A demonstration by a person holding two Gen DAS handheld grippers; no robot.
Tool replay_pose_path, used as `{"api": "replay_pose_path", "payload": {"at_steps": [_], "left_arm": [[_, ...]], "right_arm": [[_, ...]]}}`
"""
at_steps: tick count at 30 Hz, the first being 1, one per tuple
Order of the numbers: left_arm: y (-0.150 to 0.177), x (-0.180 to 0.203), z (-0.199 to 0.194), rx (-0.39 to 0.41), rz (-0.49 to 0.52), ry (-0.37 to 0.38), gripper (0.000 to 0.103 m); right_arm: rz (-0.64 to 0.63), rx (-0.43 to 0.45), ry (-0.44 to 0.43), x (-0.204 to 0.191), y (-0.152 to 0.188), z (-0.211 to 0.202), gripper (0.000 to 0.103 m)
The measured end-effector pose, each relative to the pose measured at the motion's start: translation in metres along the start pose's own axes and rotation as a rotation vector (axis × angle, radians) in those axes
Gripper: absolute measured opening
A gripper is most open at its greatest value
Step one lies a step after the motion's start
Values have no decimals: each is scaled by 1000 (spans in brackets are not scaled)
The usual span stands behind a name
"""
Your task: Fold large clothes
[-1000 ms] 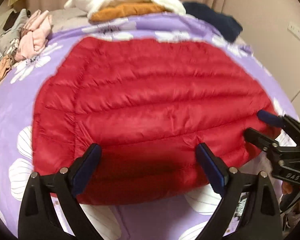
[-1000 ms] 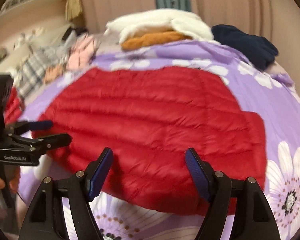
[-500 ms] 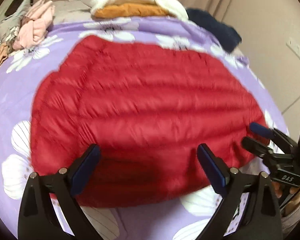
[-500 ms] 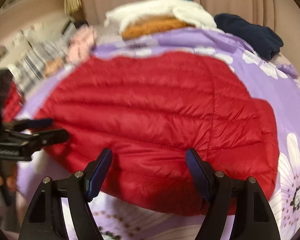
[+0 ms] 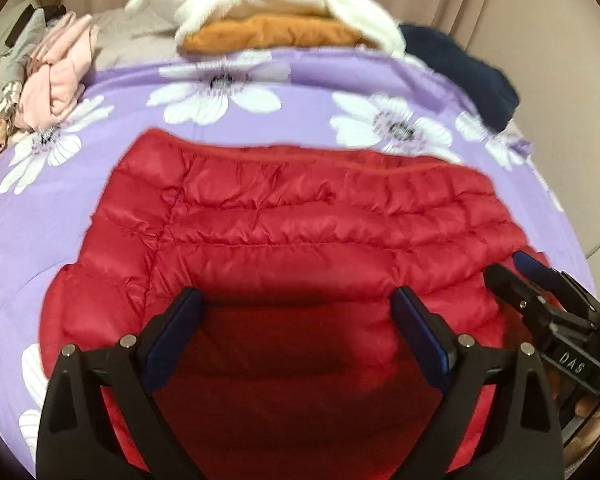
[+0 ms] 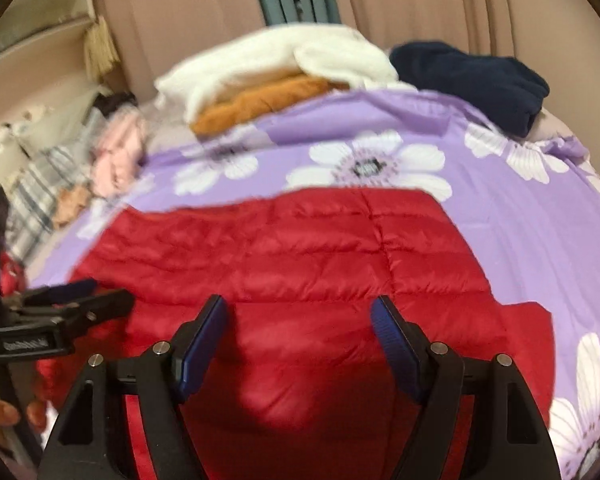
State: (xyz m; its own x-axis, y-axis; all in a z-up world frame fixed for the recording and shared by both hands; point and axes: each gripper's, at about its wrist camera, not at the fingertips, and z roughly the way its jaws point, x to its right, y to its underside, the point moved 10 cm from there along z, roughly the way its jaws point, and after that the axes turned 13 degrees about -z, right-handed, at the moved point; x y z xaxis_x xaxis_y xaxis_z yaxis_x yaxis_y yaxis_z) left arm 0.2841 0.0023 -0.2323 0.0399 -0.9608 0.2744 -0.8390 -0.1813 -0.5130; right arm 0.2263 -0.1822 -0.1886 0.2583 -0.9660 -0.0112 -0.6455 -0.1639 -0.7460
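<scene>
- The red puffer jacket (image 5: 300, 232) lies spread on the bed's purple floral cover (image 5: 80, 200), its near hem right under me.
- My left gripper (image 5: 296, 332) and right gripper (image 6: 298, 344) both hover over that hem with fingers spread wide, grasping nothing.
- To fold well, I judge I should pinch the hem at matching spots on each side and keep both hands level.
- The slick, puffy fabric may slip, so I would bite deep into a quilted ridge.
</scene>
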Motion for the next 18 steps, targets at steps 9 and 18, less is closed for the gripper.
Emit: {"api": "replay_pose_path", "payload": {"at_steps": [9,18], "left_arm": [[5,-4,15,-38,25,-21,99],[16,-72,-92,62,-208,81,96]], "right_arm": [[-43,-89,28,2,13,20,77],[-15,28,-35,-4,1,-39,77]]}}
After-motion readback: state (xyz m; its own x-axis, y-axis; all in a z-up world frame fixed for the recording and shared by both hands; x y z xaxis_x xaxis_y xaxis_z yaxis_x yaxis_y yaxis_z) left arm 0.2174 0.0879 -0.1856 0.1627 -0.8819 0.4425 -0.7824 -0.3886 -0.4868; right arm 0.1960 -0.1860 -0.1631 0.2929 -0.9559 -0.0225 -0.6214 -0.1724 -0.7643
